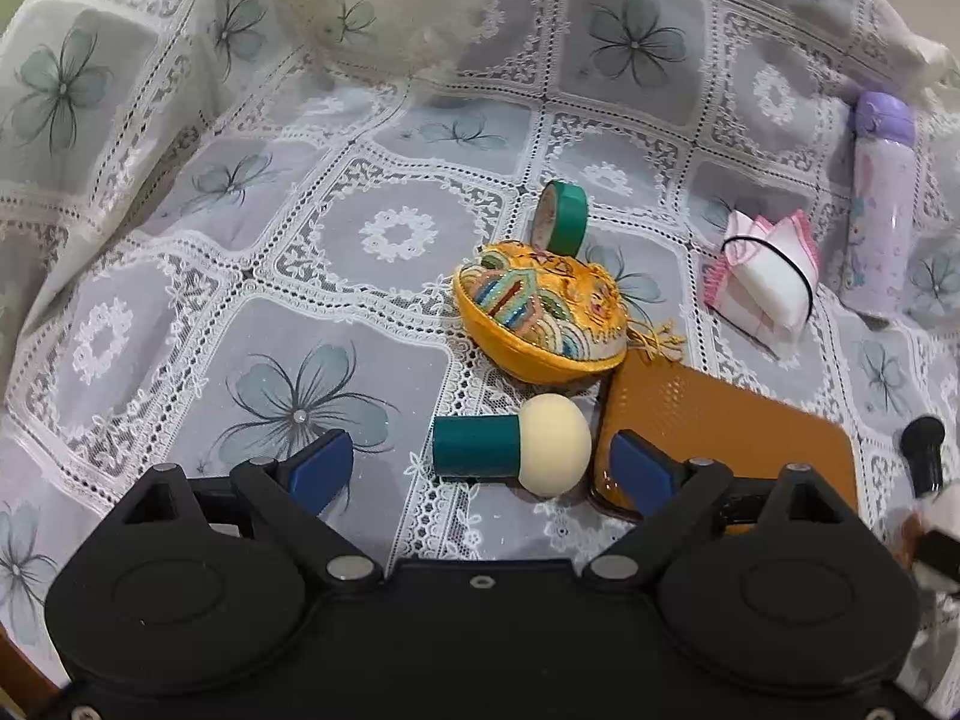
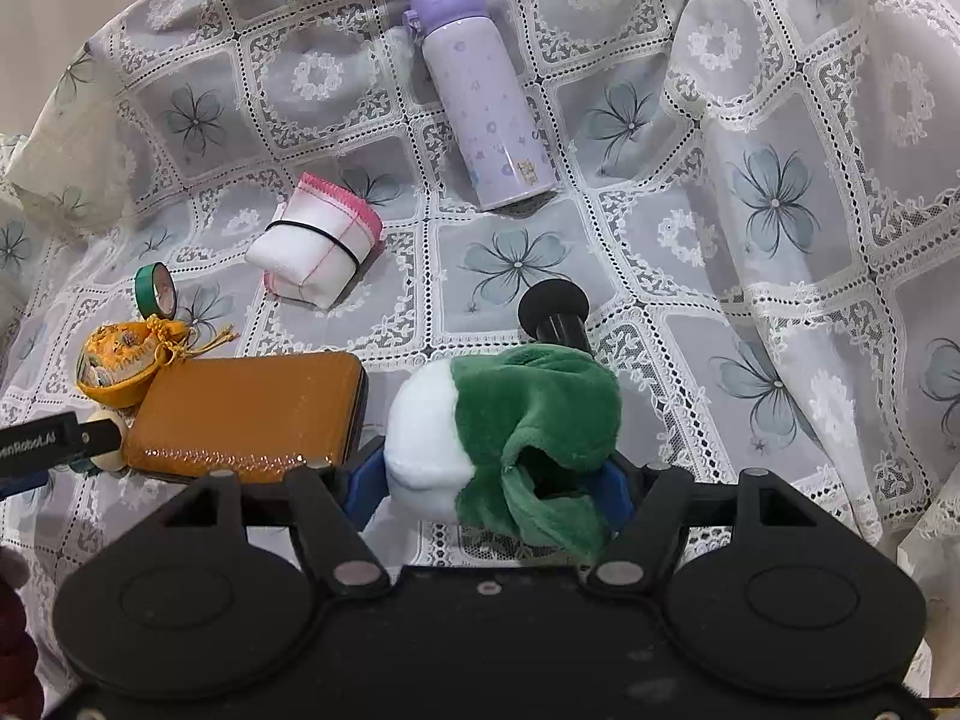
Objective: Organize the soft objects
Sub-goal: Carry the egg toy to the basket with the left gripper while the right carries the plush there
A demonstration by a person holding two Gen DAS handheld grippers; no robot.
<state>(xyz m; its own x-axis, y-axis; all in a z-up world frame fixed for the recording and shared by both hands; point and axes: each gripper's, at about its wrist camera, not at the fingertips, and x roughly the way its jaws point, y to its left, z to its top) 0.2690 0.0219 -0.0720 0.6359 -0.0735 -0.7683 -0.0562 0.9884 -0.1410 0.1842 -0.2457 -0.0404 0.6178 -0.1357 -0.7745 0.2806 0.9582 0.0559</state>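
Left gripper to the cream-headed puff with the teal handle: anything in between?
Nothing visible. The puff lies on the lace tablecloth directly ahead of the open left gripper, between the lines of its fingers, gap clear. The orange case sits immediately beside the puff's head, under the right-hand finger.

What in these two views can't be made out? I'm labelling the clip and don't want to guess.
- Black cylinder, right wrist view: lower part hidden behind the green-and-white plush.
- Right gripper: pads covered by the plush it holds.
- Powder puff, right wrist view: mostly hidden by the left gripper's finger.
- Blurred object at the left wrist view's right edge: cut off, unidentifiable.
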